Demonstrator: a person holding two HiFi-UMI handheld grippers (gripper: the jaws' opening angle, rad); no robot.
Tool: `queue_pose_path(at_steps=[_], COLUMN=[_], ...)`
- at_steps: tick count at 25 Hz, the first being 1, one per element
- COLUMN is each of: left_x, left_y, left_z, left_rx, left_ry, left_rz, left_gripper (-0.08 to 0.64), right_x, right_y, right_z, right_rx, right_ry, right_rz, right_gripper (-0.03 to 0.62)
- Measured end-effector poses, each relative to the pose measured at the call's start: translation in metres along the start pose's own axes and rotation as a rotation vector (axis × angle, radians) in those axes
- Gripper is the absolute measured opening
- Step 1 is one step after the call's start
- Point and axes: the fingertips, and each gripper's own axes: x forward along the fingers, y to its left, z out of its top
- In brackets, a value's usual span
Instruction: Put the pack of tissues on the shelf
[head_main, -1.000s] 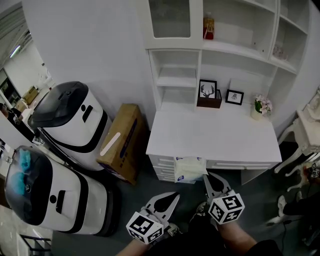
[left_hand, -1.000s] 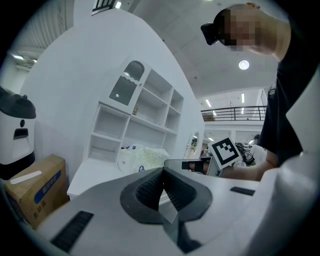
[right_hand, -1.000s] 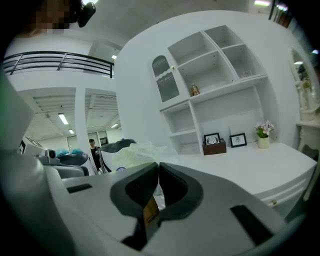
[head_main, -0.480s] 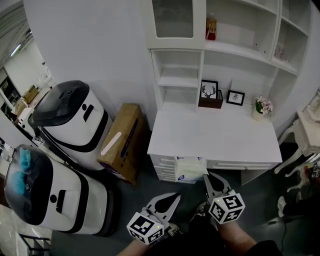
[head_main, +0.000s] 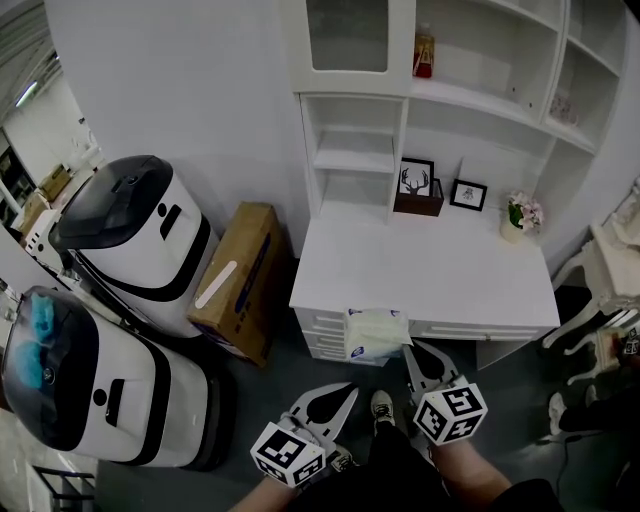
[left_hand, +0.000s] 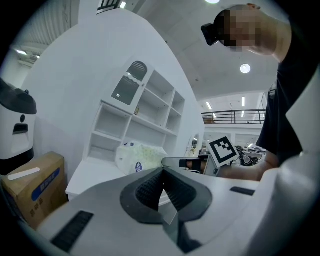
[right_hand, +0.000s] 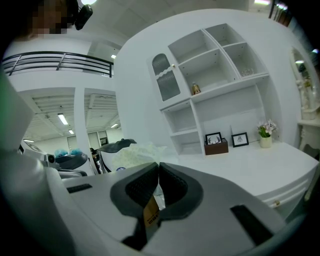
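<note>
Right tool (head_main: 408, 348) is clenched on the wrapper edge of the pack of tissues (head_main: 375, 335), which hangs from it in the air just ahead of the surface's front edge, in front of the drawers. Left tool (head_main: 351, 389) sits lower and nearer me, its jaws pressed together on nothing.

So the pick-up is done. As I judge it, the carry and the placing are what is left.

Beyond the pack the surface (head_main: 430, 275) is bare across its middle, which gives me free passage. At its back stand a deer picture (head_main: 416, 178), a smaller frame (head_main: 468, 194) and a flower vase (head_main: 522, 212), all to be kept clear of. Above and left of these, the open shelf (head_main: 350, 160) compartments look empty, though I cannot see far into them. A cardboard box (head_main: 240, 280) leans to the left of the surface, outside my path.
</note>
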Motion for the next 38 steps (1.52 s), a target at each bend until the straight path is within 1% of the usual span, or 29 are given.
queue_pose_path(at_steps=[5,10,20,27,38], left_x=[0.005,0.012,0.046,0.065,0.093], left_y=[0.007,0.024,0.049,0.073,0.094], left_z=[0.004,0.005,0.017,0.027,0.031], left_rx=[0.0,-0.015,-0.024,-0.027,-0.037], left_ry=[0.011,0.006,-0.006,-0.012,-0.01], left_rz=[0.023,0.074,0.097,0.139,0.197], left_gripper=[0.003,0.003,0.003,0.003,0.003], right_x=[0.016,0.035,0.073,0.099,0.137], right_y=[-0.01,-0.016,-0.035,-0.051,-0.074], right_z=[0.004,0.006,0.018,0.024,0.033], right_rx=[0.011,0.011,0.001,0.003,0.004], right_ry=[0.004,0.014,0.039,0.059,0.08], right_rz=[0.01,0.038,0.068,0.084,0.135], right_gripper=[0.008,0.008,0.008,0.008,0.008])
